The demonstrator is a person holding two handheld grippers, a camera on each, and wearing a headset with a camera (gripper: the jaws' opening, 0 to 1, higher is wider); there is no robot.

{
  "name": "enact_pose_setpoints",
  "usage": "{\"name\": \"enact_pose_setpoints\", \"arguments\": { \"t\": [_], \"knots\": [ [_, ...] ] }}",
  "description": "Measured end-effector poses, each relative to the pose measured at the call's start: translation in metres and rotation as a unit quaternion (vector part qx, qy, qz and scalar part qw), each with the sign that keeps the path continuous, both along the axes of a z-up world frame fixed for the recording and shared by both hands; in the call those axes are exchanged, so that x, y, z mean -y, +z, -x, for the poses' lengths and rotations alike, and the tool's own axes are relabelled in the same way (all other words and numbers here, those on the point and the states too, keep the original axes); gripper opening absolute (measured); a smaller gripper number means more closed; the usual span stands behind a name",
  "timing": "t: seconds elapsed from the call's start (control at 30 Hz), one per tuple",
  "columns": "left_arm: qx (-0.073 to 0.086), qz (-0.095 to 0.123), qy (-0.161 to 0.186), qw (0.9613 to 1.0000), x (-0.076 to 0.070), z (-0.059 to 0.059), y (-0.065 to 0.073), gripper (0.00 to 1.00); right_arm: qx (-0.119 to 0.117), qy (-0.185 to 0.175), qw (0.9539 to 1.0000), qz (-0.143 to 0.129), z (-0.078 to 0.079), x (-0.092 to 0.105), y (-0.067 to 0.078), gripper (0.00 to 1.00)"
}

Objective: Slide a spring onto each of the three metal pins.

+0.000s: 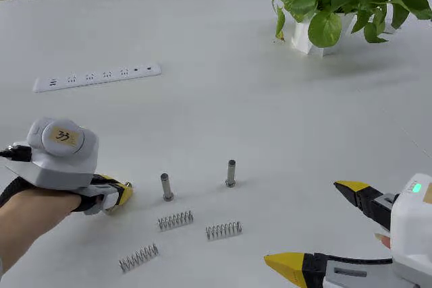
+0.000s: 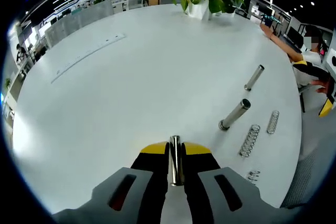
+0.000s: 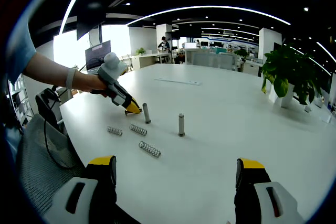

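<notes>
Pinching half-hidden pin (image 2: 175, 167), left tongs (image 2: 175, 149)

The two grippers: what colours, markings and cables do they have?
Both have light grey housings and black jaws tipped yellow. The left gripper carries a round cap with a tan label and a black cable; the right gripper shows a green light.

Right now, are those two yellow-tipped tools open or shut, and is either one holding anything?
The left tool is closed on a metal pin.
The right tool is open, holding nothing.
</notes>
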State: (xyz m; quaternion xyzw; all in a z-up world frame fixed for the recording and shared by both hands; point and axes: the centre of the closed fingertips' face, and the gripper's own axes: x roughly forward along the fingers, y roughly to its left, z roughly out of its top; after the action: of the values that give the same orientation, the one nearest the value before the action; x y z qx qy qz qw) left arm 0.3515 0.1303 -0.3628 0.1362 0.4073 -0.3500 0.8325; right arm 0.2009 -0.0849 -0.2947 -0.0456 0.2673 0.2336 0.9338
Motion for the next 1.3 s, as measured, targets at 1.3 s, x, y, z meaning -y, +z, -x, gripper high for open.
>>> {"name": "enact_pose_setpoints", "arguments": {
  "t": [1.3],
  "knots": [
    [0.032, 0.057, 0.057, 0.9962, -0.013, 0.006, 0.030, 0.04, -0.006, 0.012, 0.9999, 0.009, 0.002, -0.004, -0.003, 0.95]
  ]
}}
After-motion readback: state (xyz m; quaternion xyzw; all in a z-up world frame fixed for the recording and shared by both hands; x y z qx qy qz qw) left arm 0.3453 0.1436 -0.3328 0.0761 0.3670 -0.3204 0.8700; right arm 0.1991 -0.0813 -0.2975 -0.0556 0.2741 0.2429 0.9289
